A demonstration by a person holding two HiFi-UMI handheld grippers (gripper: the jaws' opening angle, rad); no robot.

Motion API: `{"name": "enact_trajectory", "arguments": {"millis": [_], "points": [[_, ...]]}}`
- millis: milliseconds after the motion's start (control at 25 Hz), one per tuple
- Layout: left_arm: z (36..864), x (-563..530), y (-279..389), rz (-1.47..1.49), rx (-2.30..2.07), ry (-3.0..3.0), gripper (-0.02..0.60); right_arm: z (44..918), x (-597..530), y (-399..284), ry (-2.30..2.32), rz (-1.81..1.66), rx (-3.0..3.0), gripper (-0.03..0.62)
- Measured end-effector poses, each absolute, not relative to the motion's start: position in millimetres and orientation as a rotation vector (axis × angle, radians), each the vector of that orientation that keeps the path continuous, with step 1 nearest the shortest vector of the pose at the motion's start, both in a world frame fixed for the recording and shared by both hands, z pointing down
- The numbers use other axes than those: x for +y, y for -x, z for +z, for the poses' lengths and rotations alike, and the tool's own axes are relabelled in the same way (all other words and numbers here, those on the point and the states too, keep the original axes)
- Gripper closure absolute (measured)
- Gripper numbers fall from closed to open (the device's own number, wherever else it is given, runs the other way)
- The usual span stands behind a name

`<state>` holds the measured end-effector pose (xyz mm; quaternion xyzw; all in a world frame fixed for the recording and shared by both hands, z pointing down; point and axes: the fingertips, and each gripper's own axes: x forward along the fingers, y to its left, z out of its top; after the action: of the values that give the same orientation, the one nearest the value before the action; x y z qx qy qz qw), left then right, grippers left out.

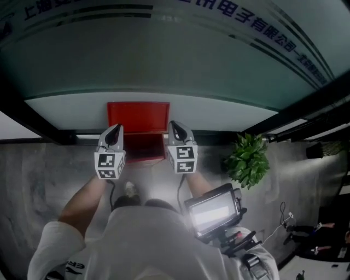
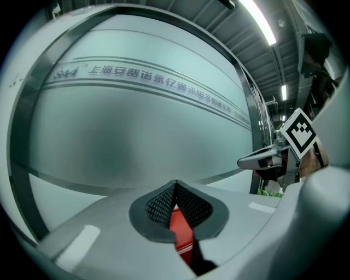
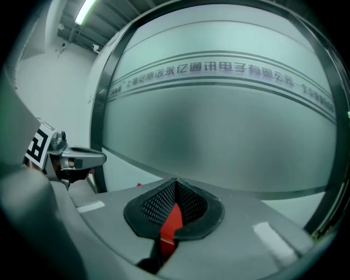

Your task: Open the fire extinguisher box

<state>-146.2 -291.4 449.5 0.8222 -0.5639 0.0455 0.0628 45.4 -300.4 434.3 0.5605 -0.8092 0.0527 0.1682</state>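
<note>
Box (image 1: 138, 116) on floor against glass wall (image 1: 164, 65), ahead of both claws. Lid appears up, leaning on glass. L claw (image 1: 116, 129), R claw (image 1: 174, 126): both pinched closed, empty, clear of box. Judged: stiff sheet metal, light hinged lid. Grip lid's front edge.

A broad frosted glass wall (image 1: 164, 60) fills the far side, set in dark metal frames (image 1: 33, 120). A band of blue lettering (image 2: 164, 87) runs across the glass high up, bordered by thin lines. Below it the floor (image 1: 44, 175) is a mottled grey. A leafy green plant (image 1: 247, 158) stands near the foot of the glass, to the right. Overhead, an open grey ribbed ceiling (image 2: 208, 16) carries long strip lights (image 2: 261, 22), lit and bright. In the right gripper view a plain white wall (image 3: 54, 93) adjoins the glass on its left.
</note>
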Motion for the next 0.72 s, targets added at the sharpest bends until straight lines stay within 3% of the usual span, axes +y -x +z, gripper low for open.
{"name": "enact_trajectory", "arguments": {"millis": [720], "points": [[414, -69, 93, 0.066, -1.865, -2.436, 0.58, 412, -87, -77, -1.461, 0.178, -2.535, 0.583]]}}
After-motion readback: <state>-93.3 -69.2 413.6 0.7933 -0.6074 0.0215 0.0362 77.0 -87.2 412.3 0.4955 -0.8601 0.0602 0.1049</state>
